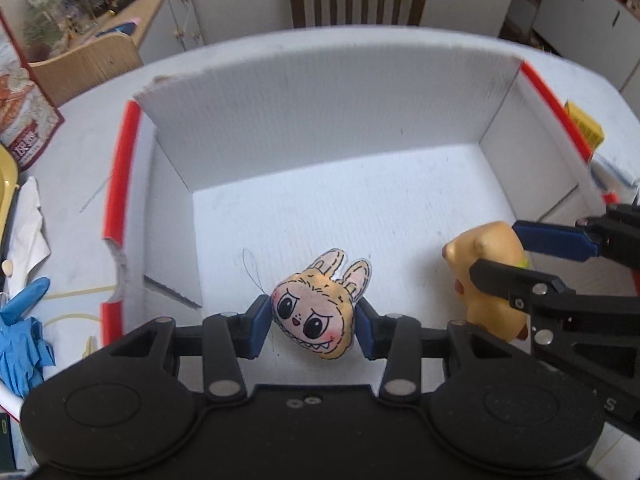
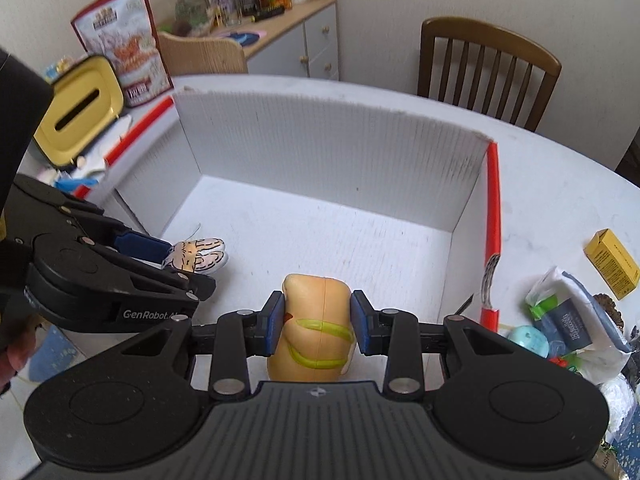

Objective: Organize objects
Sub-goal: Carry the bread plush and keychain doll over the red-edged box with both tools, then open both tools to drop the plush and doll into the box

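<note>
Both hand-held grippers clamp toys: left (image 1: 313,318) w/ bunny plush (image 1: 314,314), right (image 2: 318,322) w/ hotdog toy (image 2: 316,328), inside white box (image 1: 320,96).

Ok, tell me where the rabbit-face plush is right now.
The rabbit-face plush sits between the pads of the left tool, over the near floor of the white box. The yellow toy, held in the right tool, is on its right.
</note>
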Available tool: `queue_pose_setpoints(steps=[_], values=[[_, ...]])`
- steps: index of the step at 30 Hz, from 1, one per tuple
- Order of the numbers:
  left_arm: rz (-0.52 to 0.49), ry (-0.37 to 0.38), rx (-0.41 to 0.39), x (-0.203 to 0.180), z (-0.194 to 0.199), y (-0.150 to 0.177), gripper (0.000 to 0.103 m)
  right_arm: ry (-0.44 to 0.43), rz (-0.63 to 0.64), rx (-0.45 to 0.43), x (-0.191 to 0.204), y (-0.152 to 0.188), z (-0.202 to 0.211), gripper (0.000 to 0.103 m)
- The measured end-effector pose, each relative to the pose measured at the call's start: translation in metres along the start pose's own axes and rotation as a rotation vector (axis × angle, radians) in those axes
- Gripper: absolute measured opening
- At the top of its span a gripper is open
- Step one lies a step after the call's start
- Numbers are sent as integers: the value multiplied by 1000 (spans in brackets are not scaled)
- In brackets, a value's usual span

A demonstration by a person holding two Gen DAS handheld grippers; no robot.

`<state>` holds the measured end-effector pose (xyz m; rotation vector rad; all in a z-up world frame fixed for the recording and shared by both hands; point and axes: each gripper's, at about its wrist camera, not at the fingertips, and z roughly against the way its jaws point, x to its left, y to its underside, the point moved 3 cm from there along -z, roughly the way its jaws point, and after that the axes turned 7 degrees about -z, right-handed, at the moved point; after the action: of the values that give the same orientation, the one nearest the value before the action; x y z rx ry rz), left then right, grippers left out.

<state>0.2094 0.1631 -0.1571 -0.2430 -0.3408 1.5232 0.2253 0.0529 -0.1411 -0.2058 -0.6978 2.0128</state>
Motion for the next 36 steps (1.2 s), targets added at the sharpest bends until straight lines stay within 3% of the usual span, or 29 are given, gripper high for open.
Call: queue_pose_setpoints(steps=[6, 16, 21, 31, 36], values=[[-2, 24, 80, 5, -11, -4, 43, 21, 21, 65, 1, 5, -12, 35], [-36, 34, 205, 3, -24, -2, 48, 15, 20, 79, 2, 1, -15, 36], [-31, 32, 179, 3, -17, 1, 65, -2, 22, 68, 1, 2, -12, 39], [32, 91, 90, 9, 10, 7, 66, -46, 14, -2, -2, -1, 21, 55], [35, 107, 30, 5, 34, 0, 77, -54, -11, -40, -11, -4, 45, 55]])
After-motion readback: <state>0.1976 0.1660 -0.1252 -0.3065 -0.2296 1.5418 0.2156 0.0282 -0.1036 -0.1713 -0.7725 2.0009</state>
